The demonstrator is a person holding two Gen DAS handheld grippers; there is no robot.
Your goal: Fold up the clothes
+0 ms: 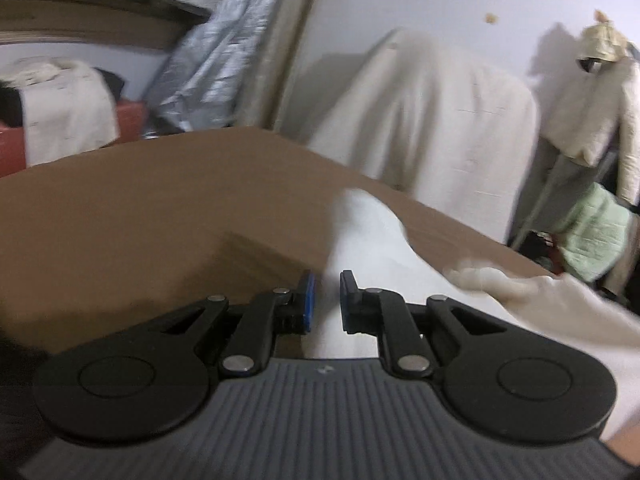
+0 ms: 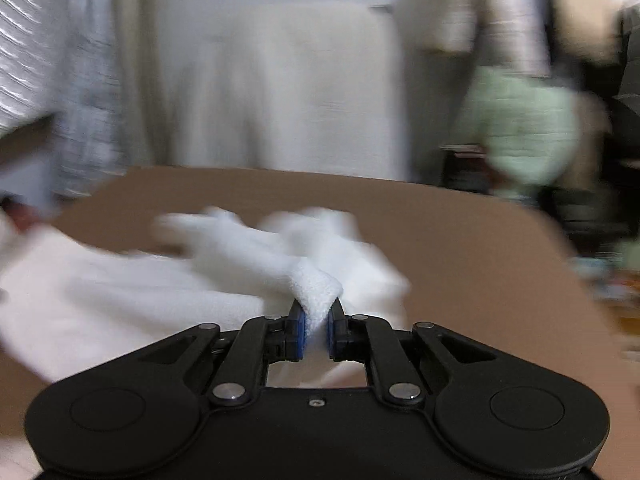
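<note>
A white fleecy garment (image 2: 160,292) lies crumpled on the brown table (image 2: 460,240), spreading from the middle out to the left. My right gripper (image 2: 317,316) is shut on a raised fold of it, which bulges up between the blue pads. In the left wrist view the same white garment (image 1: 372,240) runs from the table (image 1: 140,200) back between the fingers of my left gripper (image 1: 327,300). The jaws stand narrow, with cloth filling the gap between them. To the right the garment stretches away, blurred. Both views are smeared by motion.
A cream cloth (image 1: 420,120) hangs behind the table's far edge, also seen as the cream cloth (image 2: 300,92). A silver quilted cover (image 1: 224,60) leans at the back left beside a red box (image 1: 128,120). A pale green quilted piece (image 1: 596,236) hangs at the right.
</note>
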